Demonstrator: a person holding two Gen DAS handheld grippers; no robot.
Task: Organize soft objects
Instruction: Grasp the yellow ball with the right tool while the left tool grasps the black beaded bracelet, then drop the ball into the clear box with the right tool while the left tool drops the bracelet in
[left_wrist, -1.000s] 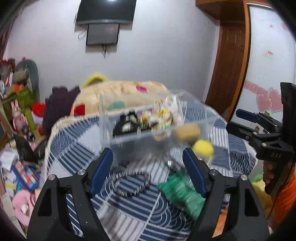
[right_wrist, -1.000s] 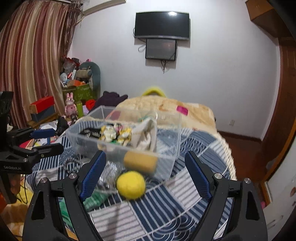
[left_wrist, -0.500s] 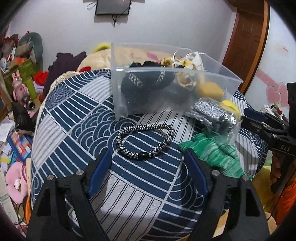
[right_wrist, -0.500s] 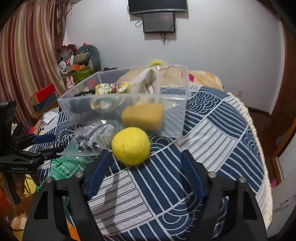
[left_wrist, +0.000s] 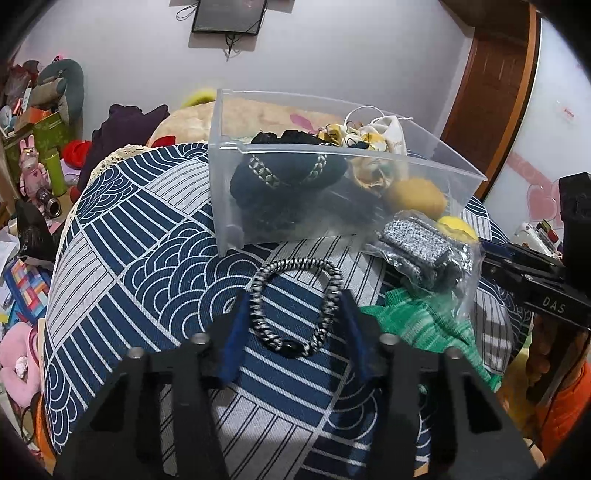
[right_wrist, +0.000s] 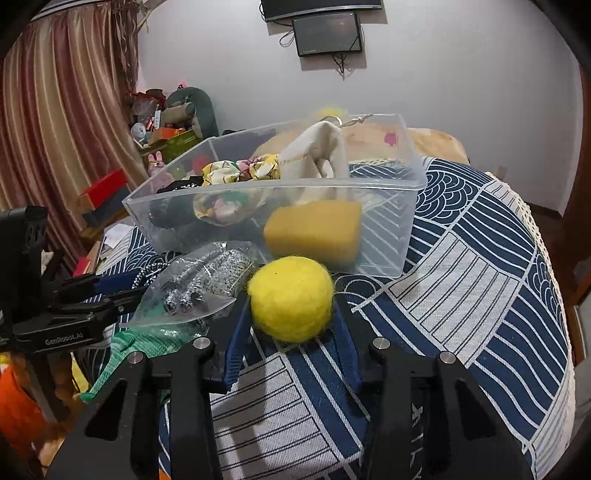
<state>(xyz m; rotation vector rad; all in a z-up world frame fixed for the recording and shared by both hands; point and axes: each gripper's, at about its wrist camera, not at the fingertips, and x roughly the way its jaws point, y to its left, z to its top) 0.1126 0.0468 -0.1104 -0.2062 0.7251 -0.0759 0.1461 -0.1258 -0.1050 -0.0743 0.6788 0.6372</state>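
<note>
2 grippers work over a counter (right_wrist: 480, 258) covered in a blue and white patterned cloth. Our left gripper (left_wrist: 294, 317) has its jaws narrowed around a black and white braided hair band (left_wrist: 295, 299), the blue pads sitting just outside the loop on each side; we cannot tell whether they press on it or only flank it. The band lies flat on the cloth, just in front of a clear plastic bin (left_wrist: 332, 192).

Our right gripper (right_wrist: 291, 317) has its jaws closed against the 2 sides of a yellow felt ball (right_wrist: 290, 298), which rests on the cloth just in front of the bin's near wall (right_wrist: 384, 236). Inside the bin we see a yellow sponge (right_wrist: 314, 230) against that wall, a cream drawstring pouch (right_wrist: 314, 155), a yellow patterned scrunchie (right_wrist: 240, 171) and a dark hat (left_wrist: 284, 177) with a woven trim.

Beside the ball, to its left, lies a clear plastic bag (right_wrist: 195, 284) holding something silver and glittery. A green knitted cloth (left_wrist: 424, 325) lies partly under that bag, near the counter's edge. Each gripper shows at the edge of the other's view.
</note>
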